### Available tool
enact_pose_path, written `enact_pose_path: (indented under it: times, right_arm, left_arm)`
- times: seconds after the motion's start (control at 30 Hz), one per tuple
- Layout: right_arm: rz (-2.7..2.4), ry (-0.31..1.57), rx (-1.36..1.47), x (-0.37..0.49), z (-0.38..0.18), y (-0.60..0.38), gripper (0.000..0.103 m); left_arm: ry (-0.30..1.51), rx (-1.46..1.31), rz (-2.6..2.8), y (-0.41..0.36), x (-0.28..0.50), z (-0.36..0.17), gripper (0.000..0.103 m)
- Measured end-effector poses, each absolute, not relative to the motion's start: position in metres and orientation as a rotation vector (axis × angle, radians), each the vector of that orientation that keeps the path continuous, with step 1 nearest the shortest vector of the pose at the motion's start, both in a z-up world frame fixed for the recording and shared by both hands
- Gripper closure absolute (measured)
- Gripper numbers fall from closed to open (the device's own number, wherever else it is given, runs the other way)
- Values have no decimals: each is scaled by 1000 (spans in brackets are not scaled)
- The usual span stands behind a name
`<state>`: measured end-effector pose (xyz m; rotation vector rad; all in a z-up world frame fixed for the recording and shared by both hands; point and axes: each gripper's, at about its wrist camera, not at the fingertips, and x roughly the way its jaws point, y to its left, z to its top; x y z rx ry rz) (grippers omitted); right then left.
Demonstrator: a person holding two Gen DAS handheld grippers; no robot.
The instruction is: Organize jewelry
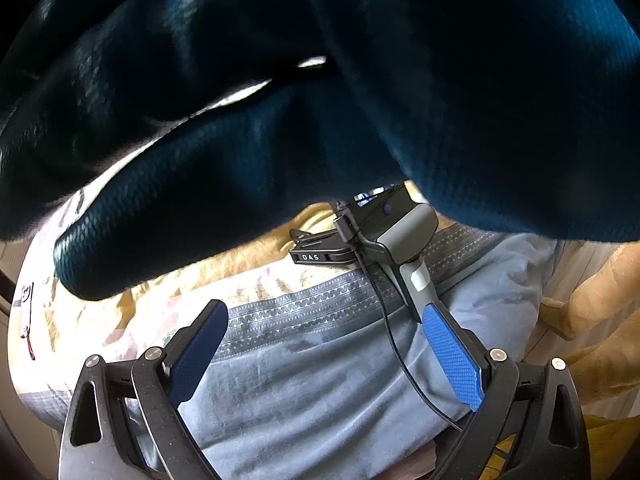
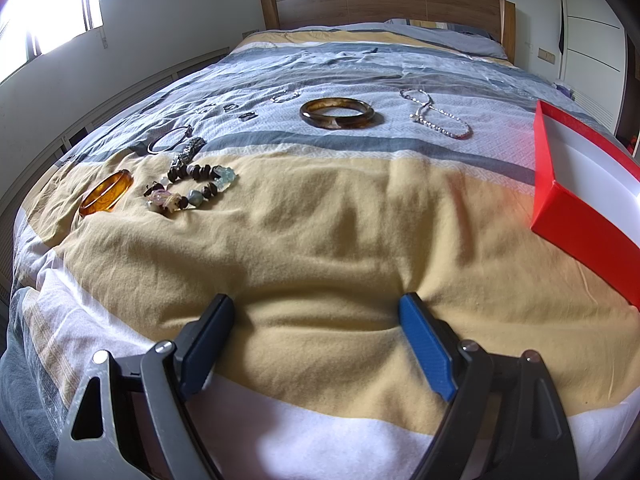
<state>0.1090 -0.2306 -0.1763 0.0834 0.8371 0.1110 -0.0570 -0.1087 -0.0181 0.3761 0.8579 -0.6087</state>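
Observation:
In the right wrist view jewelry lies spread on the bed: a brown bangle (image 2: 337,113), an amber bangle (image 2: 106,193), a beaded bracelet (image 2: 192,190), a thin dark bangle (image 2: 170,139), a pearl-like necklace (image 2: 434,114) and small silver pieces (image 2: 285,96). An open red box (image 2: 586,196) with a white inside sits at the right. My right gripper (image 2: 316,316) is open and empty, low over the tan stripe near the bed's front edge. My left gripper (image 1: 324,316) is open and empty. A dark blue gloved hand (image 1: 280,100) covers most of the left wrist view.
The striped bedcover (image 2: 320,216) runs back to a wooden headboard (image 2: 384,4) and a pillow (image 2: 440,34). A wall with a window is at the left, white cupboards at the right. A camera device on a clip with a cable (image 1: 384,232) shows against light blue cloth.

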Motion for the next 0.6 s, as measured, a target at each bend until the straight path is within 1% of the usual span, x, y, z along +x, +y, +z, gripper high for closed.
enact_pose_path:
  times: [0.6]
  right_arm:
    - [111,836,83,109,-176,-230,19]
  left_arm:
    - [914,413,-589,-123,-43,-40,6]
